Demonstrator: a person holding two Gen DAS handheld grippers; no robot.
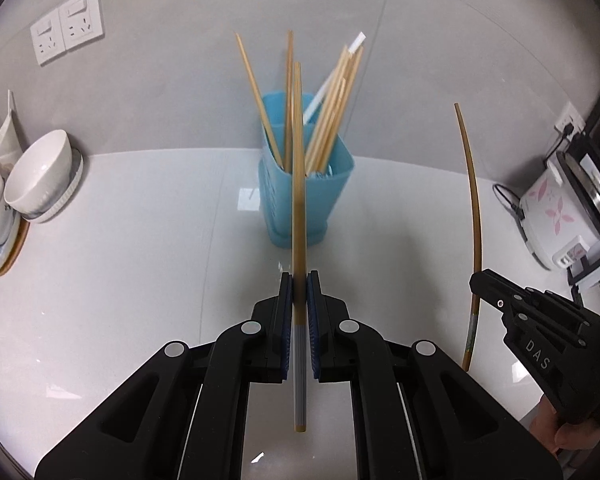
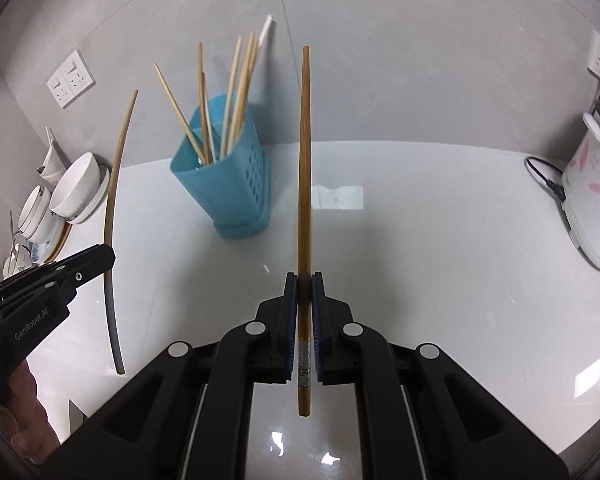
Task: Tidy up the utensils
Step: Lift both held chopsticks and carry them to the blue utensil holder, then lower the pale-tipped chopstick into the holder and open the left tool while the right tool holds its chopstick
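Observation:
A blue perforated utensil holder (image 1: 304, 196) stands on the white counter with several wooden chopsticks and a white one in it; it also shows in the right wrist view (image 2: 228, 184). My left gripper (image 1: 299, 280) is shut on a brown chopstick with a grey end (image 1: 298, 200), held pointing towards the holder. My right gripper (image 2: 304, 278) is shut on a brown chopstick with a patterned end (image 2: 304, 168), held upright to the right of the holder. Each gripper shows in the other view, the right gripper (image 1: 476, 284) and the left gripper (image 2: 110, 258).
White bowls and plates (image 1: 36, 184) lean at the left wall. A white rice cooker with pink flowers (image 1: 564, 216) and its cord stand at the right. Wall sockets (image 1: 66, 26) are at the upper left.

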